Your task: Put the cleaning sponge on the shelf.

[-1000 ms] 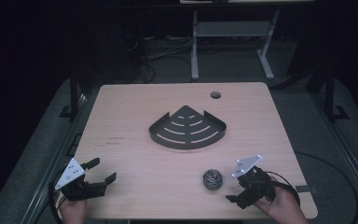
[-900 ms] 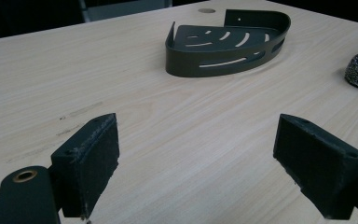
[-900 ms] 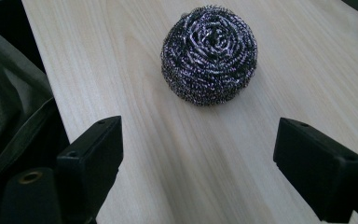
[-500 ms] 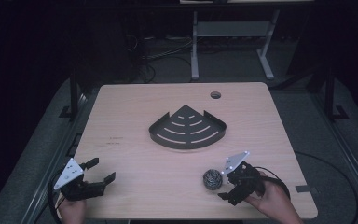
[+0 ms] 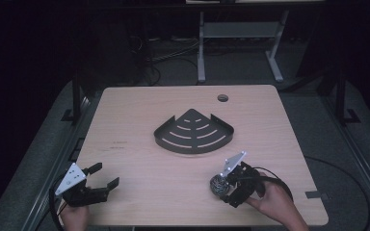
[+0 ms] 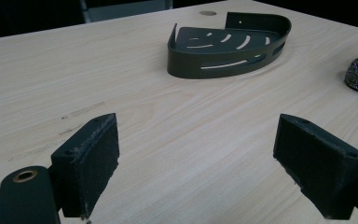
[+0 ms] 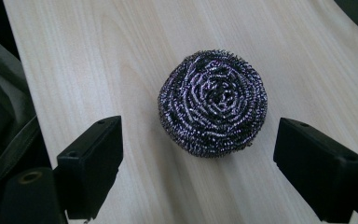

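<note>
Steel wool scourer point(image 7: 213, 102) sits on the table point(image 5: 139, 115), near its front edge on my right side, and it lies between the spread jaws of my right gripper point(image 5: 225, 186) without either pad touching it. My right gripper view gives me what the high view cannot: the coiled metal strands of the scourer, and clear wood on both sides between it and the pads. From above, the scourer point(image 5: 218, 183) is only a small dark ball against the gripper. Behind it, at the table's middle, stands a black corner shower caddy point(image 5: 193, 133) with slotted floor; my left gripper view shows its raised wall and slots side-on point(image 6: 228, 44). My left gripper point(image 5: 99, 178) hangs at the front left corner, jaws wide apart, well away from both things. The table is pale wood grain with a round cable hole point(image 5: 222, 98) near its far edge. The room beyond is dark, with a grey metal frame point(image 5: 241, 36) and loose cables on the floor.
</note>
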`<state>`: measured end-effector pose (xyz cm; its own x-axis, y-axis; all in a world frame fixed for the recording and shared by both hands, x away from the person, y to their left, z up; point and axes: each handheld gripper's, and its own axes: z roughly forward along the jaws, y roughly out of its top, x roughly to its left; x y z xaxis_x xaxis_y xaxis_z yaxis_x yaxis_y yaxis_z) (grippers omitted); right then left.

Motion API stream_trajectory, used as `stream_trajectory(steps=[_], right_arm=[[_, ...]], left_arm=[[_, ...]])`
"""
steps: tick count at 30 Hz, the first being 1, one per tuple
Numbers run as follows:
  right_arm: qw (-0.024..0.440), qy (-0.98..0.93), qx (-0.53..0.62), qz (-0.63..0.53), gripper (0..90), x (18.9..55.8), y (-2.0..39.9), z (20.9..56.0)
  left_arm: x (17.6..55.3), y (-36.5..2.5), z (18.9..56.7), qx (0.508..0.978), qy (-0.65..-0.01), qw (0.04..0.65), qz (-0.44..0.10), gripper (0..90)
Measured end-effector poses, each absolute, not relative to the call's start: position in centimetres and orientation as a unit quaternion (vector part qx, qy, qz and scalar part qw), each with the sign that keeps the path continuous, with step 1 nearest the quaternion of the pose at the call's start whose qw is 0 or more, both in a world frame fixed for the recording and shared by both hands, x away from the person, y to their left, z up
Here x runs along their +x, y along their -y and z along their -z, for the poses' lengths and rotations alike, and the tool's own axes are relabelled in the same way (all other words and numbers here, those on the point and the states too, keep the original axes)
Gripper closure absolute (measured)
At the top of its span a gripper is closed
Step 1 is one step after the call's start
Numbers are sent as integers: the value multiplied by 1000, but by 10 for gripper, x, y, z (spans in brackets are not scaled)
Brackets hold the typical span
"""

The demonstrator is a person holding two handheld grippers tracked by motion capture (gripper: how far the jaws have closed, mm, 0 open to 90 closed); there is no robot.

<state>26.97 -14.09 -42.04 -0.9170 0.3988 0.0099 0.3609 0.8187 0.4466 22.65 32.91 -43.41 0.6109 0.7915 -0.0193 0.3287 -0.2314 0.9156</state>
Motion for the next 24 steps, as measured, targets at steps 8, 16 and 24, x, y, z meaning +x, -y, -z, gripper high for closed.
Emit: stream_trajectory(steps=[8, 16, 24], right_arm=[[39, -956, 196, -213, 155, 277, 133, 423], [37, -959, 199, -200, 155, 282, 129, 429], [35, -959, 199, -197, 157, 286, 124, 432]], left_arm=[[226, -329, 433, 746, -374, 499, -235, 137], [226, -329, 433, 746, -374, 498, -236, 137], [226, -328, 433, 745, -374, 500, -235, 137]])
